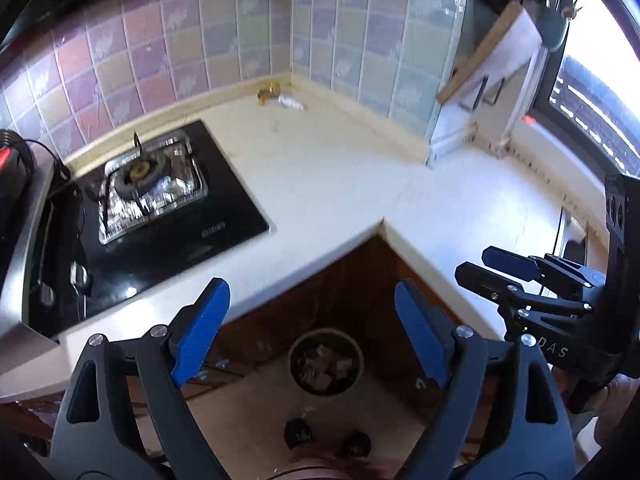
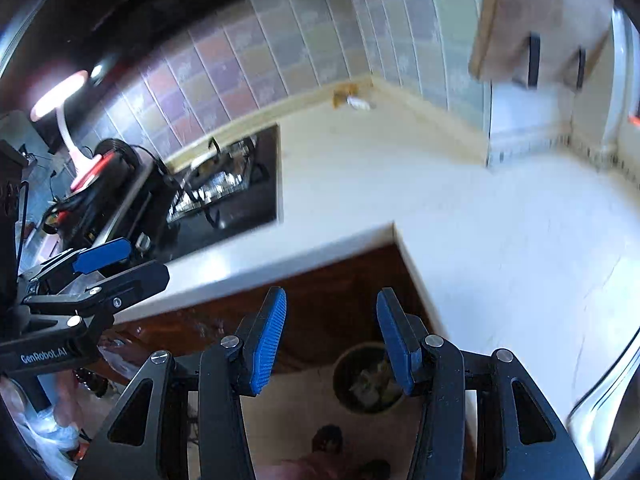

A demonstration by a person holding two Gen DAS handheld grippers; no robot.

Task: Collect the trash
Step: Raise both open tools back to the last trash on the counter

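Home kitchen: gas hob [image 1: 152, 196] set in an L-shaped desk [image 1: 328, 184], tiled backsplash [image 1: 192, 32], wall cupboard [image 1: 492, 64], wood cabinet fronts below.

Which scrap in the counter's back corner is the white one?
The crumpled white wrapper, lying right of the yellowish-brown scrap by the tiled wall.

I am seeing the trash bin [image 1: 326, 362] sitting on the floor below the left gripper [image 1: 312, 328], the stove [image 1: 152, 216] lying left, scraps [image 1: 280, 96] lying far ahead on the countertop [image 1: 340, 168].
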